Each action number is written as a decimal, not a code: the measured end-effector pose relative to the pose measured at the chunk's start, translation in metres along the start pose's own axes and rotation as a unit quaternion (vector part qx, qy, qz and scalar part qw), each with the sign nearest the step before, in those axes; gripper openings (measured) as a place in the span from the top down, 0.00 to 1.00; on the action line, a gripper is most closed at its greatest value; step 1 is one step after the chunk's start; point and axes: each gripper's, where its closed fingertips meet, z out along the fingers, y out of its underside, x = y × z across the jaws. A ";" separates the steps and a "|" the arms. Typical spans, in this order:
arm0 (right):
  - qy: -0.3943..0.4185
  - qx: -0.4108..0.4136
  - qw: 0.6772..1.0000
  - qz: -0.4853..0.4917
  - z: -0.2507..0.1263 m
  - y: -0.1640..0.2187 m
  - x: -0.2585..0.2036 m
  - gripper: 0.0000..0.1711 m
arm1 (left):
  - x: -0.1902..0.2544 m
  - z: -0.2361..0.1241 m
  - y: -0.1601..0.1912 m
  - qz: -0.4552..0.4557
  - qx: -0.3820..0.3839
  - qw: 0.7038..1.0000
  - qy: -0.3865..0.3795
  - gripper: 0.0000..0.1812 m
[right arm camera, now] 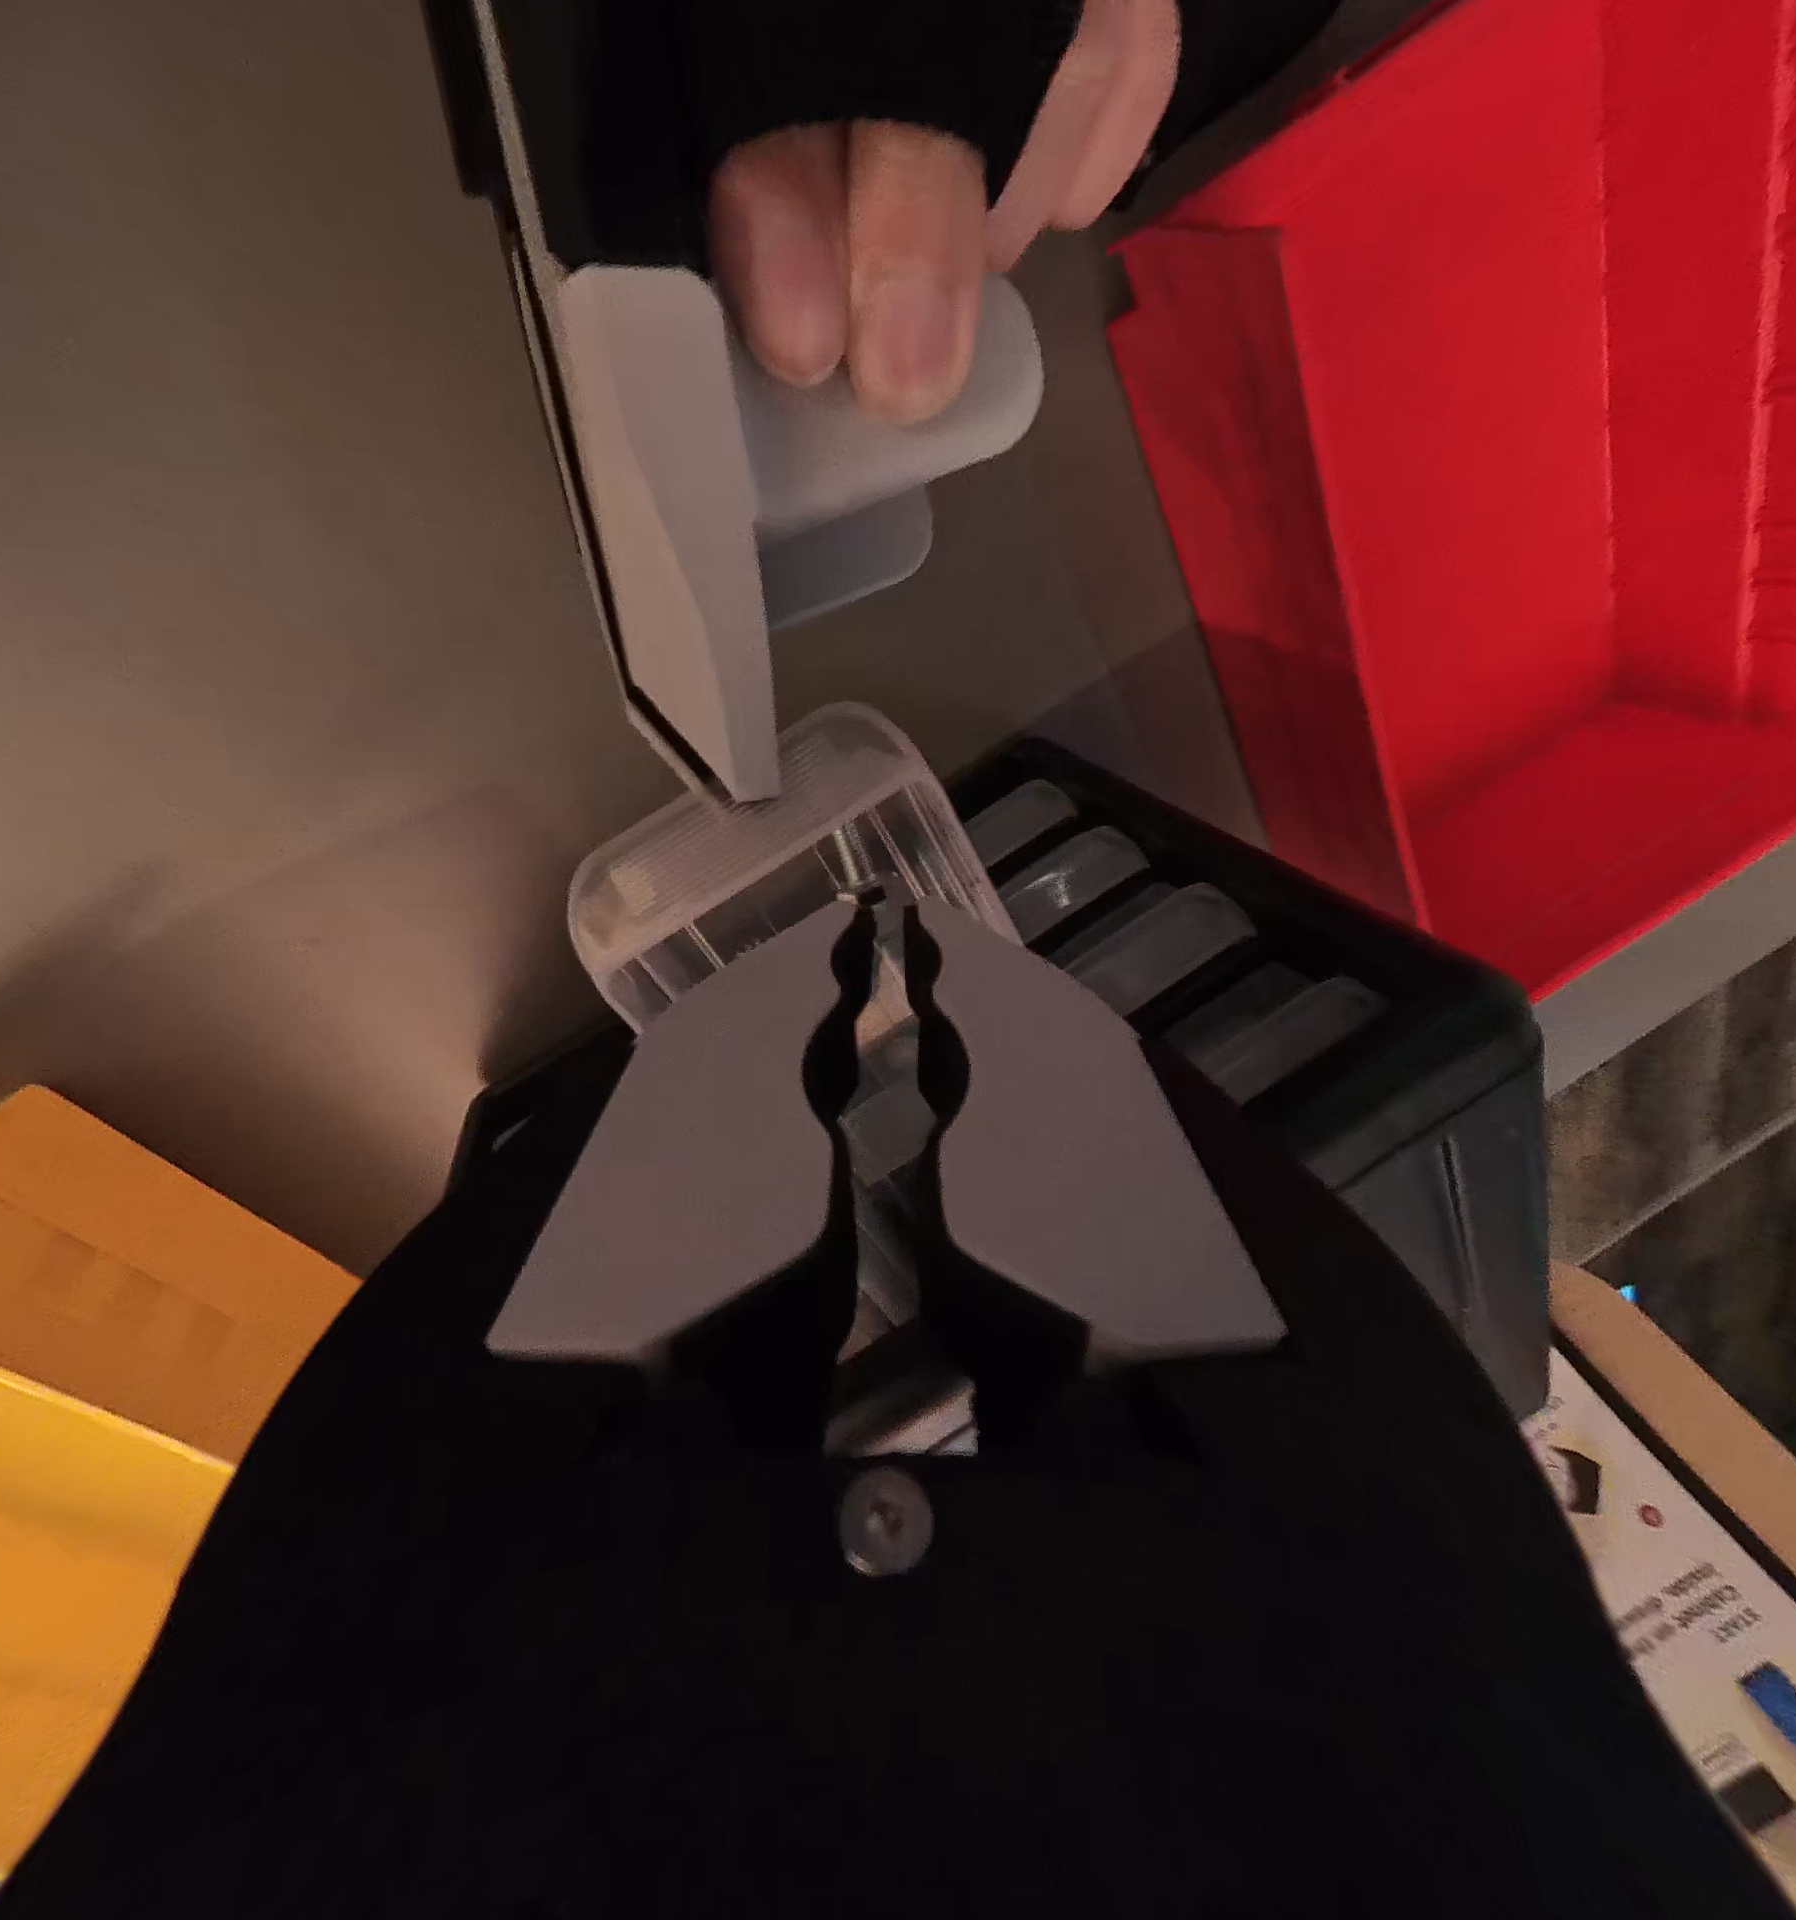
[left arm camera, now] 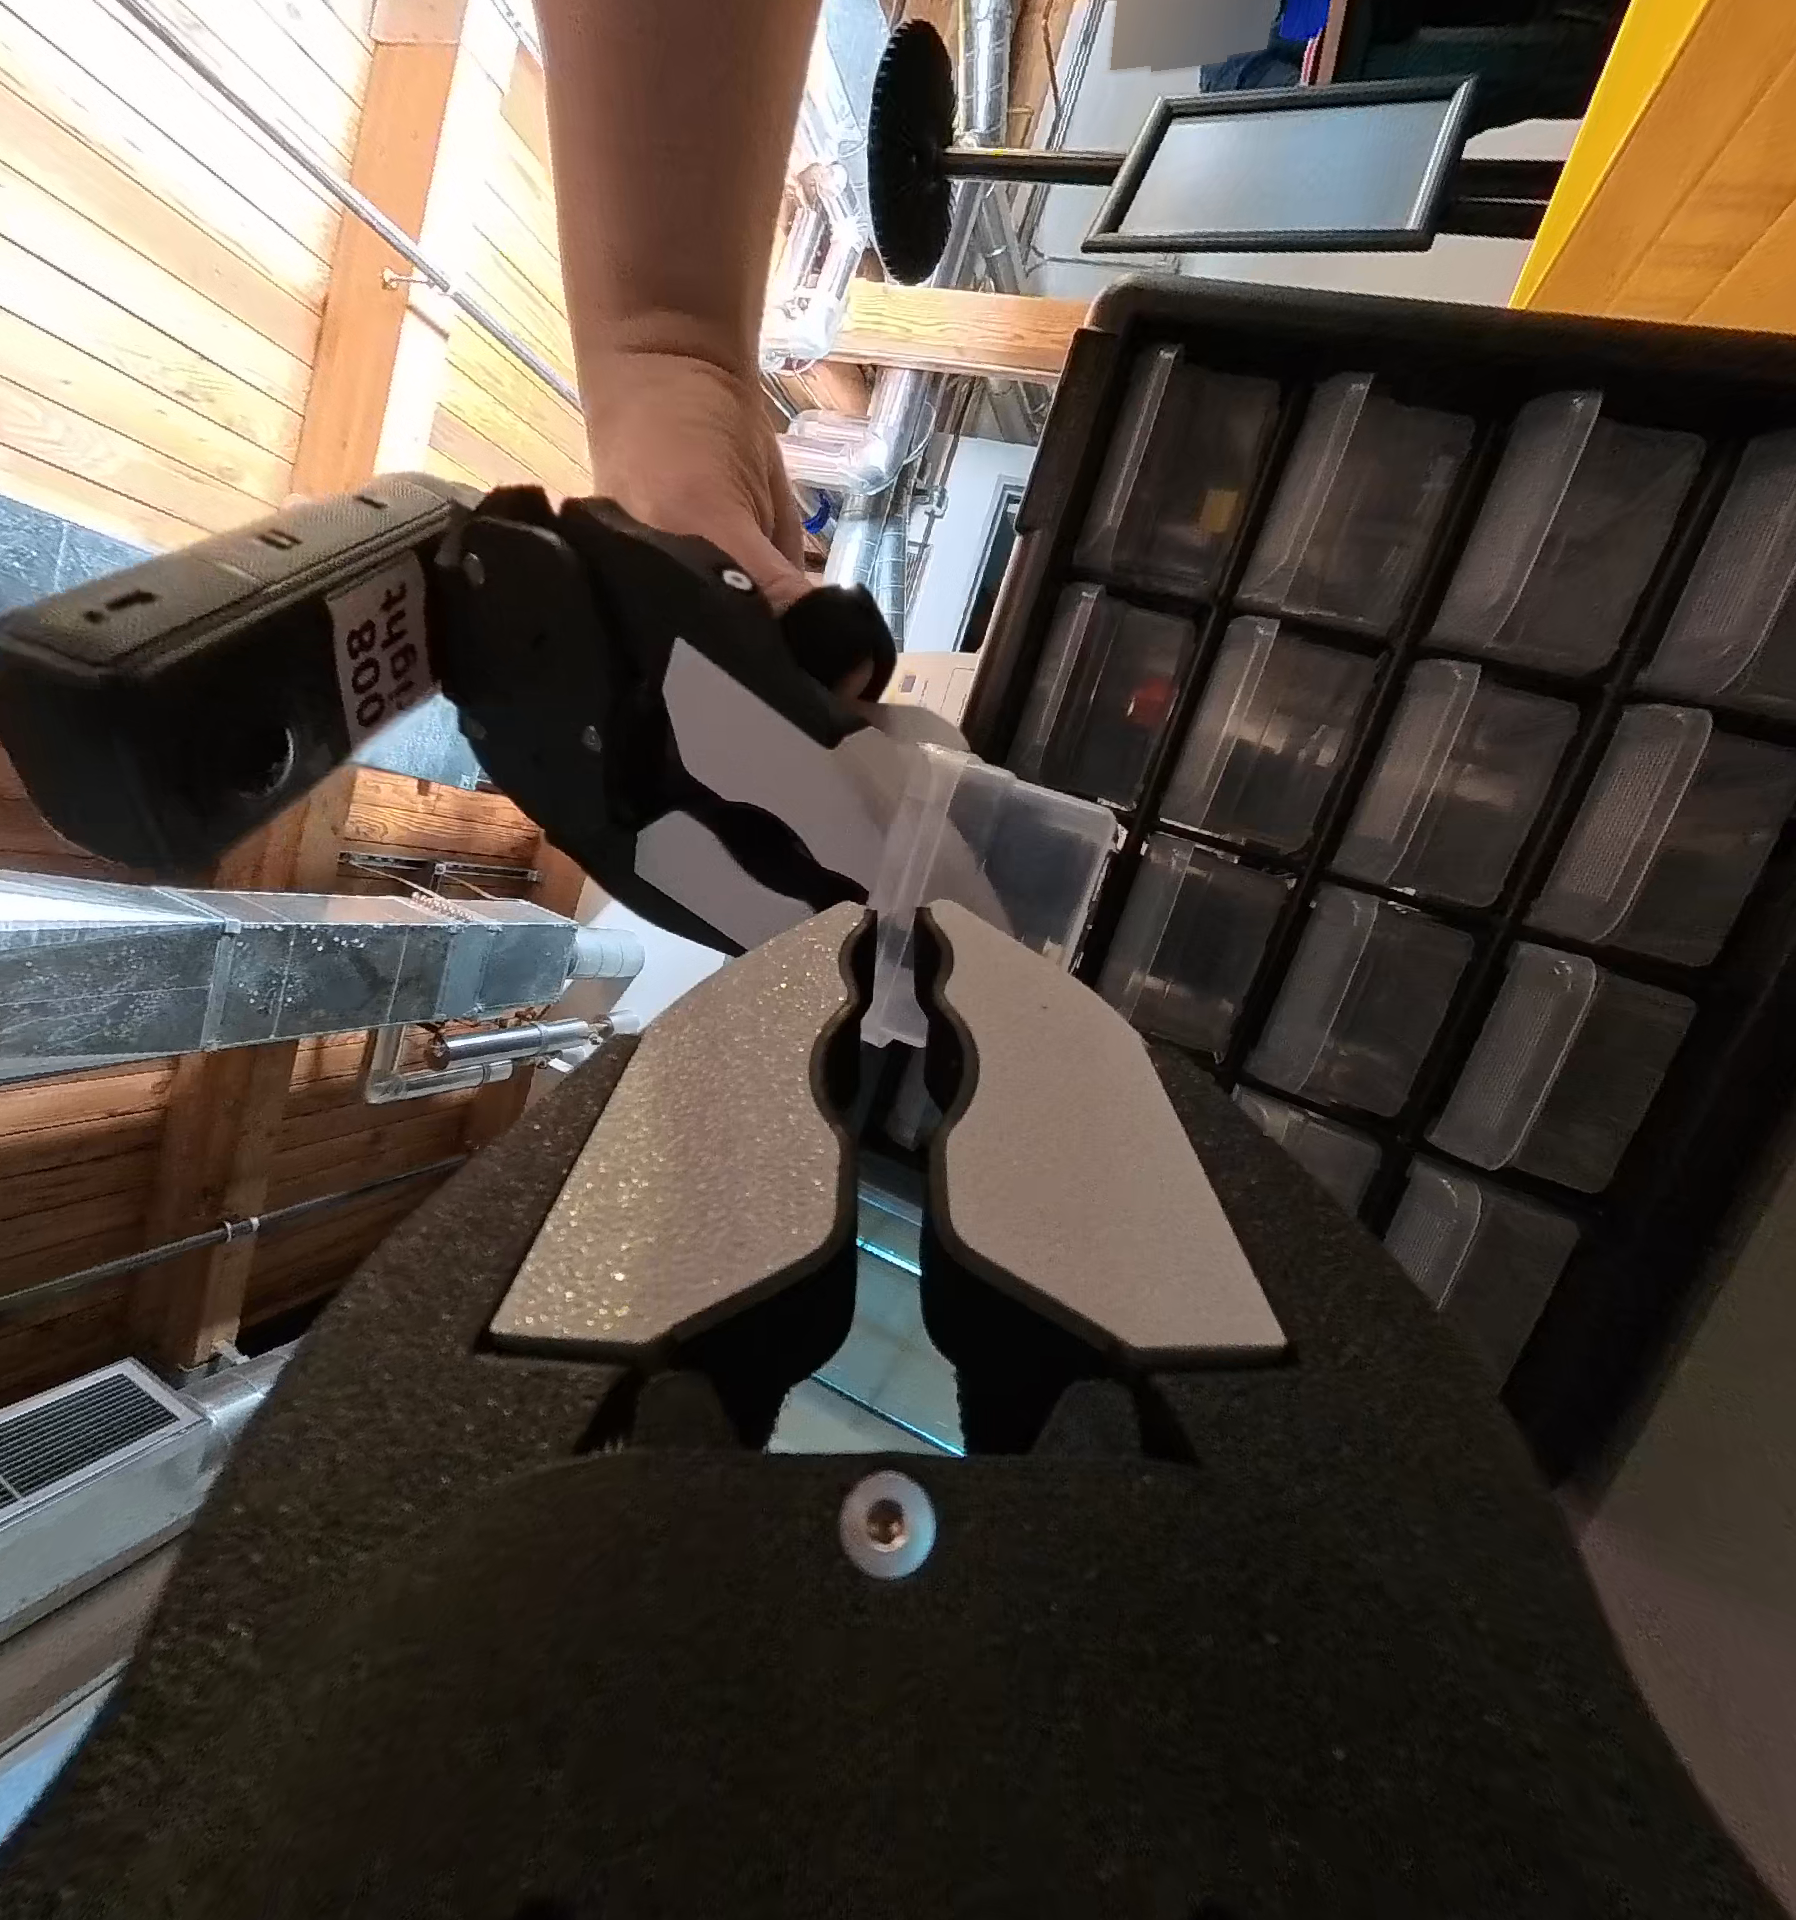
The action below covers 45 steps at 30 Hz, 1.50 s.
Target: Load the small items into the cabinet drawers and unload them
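Observation:
A black cabinet [left arm camera: 1112, 343] holds rows of clear drawers. One clear drawer [left arm camera: 1029, 831] is pulled out of it. My left gripper [left arm camera: 899, 935] is shut on the drawer's front tab. My right gripper [left arm camera: 894, 748], held by a hand, reaches down into the drawer from the upper left. In the right wrist view, my right gripper [right arm camera: 878, 914] sits at the open top of the drawer [right arm camera: 686, 873], jaws nearly closed on a small metal screw [right arm camera: 850, 857]. The left gripper [right arm camera: 738, 769] pinches the drawer front there. The cabinet [right arm camera: 1445, 1091] lies behind.
A red bin [right arm camera: 1600, 468] stands beside the cabinet. A yellow bin [right arm camera: 63, 1403] is on the other side and also shows in the left wrist view [left arm camera: 1704, 156]. A printed sheet [right arm camera: 1704, 1662] lies on the grey table [right arm camera: 198, 520]. The tips of one gripper are about 4 centimetres away from the tips of the other.

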 end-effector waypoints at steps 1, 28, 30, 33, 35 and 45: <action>0.001 -0.001 1.000 -0.006 0.000 0.000 0.000 0.96 | 0.000 0.000 0.000 0.001 0.000 1.000 -0.001 0.97; -0.114 -0.013 0.946 0.302 0.003 0.002 -0.010 0.89 | 0.000 0.001 -0.003 -0.003 -0.001 1.000 0.000 0.96; -0.113 -0.015 0.944 0.309 0.004 0.002 -0.009 0.90 | 0.000 0.001 -0.003 -0.004 -0.001 1.000 0.001 0.96; -0.118 -0.022 0.937 0.328 0.004 0.002 -0.009 0.91 | -0.001 0.001 -0.003 -0.005 -0.001 1.000 0.001 0.96; -0.119 -0.028 0.933 0.338 0.005 0.002 -0.009 0.92 | -0.001 0.001 -0.003 -0.004 -0.002 1.000 0.002 0.96; -0.110 -0.053 0.924 0.364 0.007 0.004 -0.007 0.97 | 0.000 0.001 -0.003 -0.005 -0.001 1.000 0.003 0.96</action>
